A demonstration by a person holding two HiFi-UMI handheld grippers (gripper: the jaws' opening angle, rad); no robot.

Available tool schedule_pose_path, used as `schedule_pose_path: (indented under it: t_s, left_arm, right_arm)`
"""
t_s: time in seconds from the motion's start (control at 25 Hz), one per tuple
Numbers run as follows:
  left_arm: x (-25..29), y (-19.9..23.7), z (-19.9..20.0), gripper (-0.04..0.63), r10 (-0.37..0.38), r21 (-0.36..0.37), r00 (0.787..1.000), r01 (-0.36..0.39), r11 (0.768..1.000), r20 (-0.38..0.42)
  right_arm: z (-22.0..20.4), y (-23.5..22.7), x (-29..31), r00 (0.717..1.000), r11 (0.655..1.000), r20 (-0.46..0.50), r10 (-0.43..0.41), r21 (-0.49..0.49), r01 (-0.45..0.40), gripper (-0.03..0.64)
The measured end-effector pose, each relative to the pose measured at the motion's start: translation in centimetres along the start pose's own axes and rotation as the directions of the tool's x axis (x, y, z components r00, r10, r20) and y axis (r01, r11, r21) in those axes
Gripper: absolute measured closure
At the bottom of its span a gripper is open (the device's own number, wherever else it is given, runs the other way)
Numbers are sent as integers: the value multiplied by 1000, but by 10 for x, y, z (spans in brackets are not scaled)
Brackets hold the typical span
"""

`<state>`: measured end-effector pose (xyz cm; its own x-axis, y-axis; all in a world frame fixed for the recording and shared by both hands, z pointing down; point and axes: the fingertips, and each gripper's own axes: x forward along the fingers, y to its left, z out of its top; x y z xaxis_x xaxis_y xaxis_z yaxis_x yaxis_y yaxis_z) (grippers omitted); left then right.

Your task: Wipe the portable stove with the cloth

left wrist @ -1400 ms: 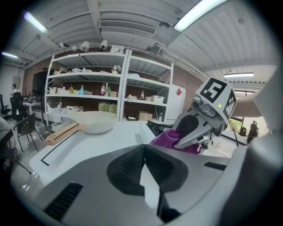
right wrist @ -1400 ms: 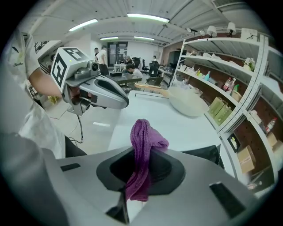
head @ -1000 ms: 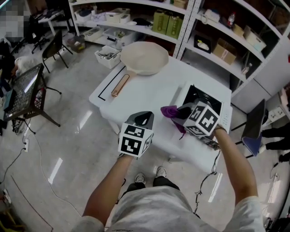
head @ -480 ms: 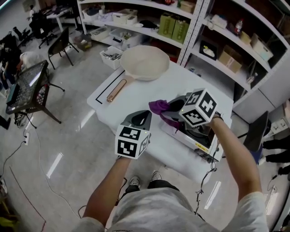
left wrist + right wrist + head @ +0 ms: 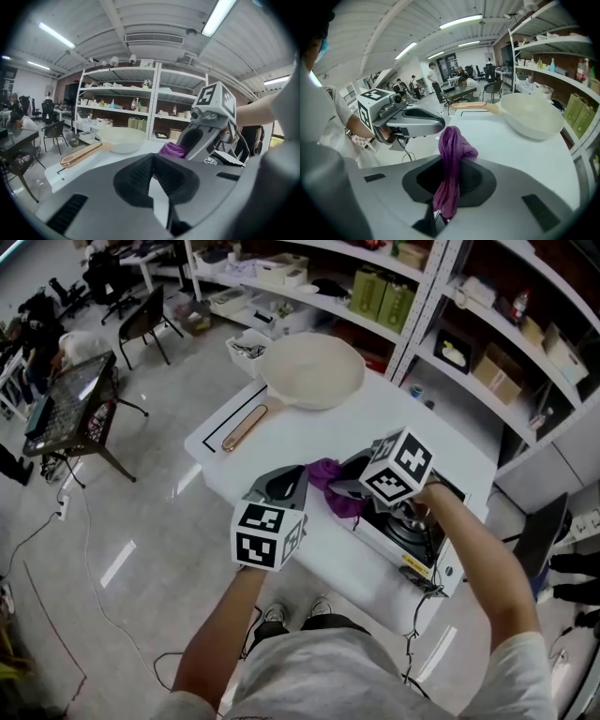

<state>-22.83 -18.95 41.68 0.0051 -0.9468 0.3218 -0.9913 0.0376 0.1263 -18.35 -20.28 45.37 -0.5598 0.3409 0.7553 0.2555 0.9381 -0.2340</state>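
Observation:
The portable stove (image 5: 419, 542), a white body with a black top and burner, sits at the near right of the white table (image 5: 309, 432). My right gripper (image 5: 332, 487) is shut on a purple cloth (image 5: 327, 482) that hangs at the stove's left end; I cannot tell whether it touches. In the right gripper view the cloth (image 5: 451, 159) droops between the jaws. My left gripper (image 5: 298, 474) hovers just left of the cloth, jaws shut with nothing in them. The left gripper view shows the right gripper (image 5: 185, 146), the cloth (image 5: 172, 150) and the stove (image 5: 226, 159).
A cream pan (image 5: 314, 371) with a copper handle (image 5: 245, 423) lies at the table's far side, also seen as the pan (image 5: 532, 115) in the right gripper view. Shelving (image 5: 469, 306) stands behind the table. Chairs and a small dark table (image 5: 70, 413) are on the floor to the left.
My right gripper has carried the cloth across the stove toward its left end. The left gripper has stayed close beside it, still shut.

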Motion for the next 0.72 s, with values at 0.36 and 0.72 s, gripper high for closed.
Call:
schedule_pose_path:
  t_s: [0.36, 0.72]
  left_arm:
    - [23, -10, 2, 591, 3, 5, 1000, -3, 1000, -17]
    - [47, -26, 1, 591, -20, 19, 999, 21, 1000, -46]
  right_arm:
    - [-14, -37, -12, 1000, 999, -5, -1, -37, 1, 554]
    - [-25, -79, -32, 998, 999, 35, -49, 22, 48, 554]
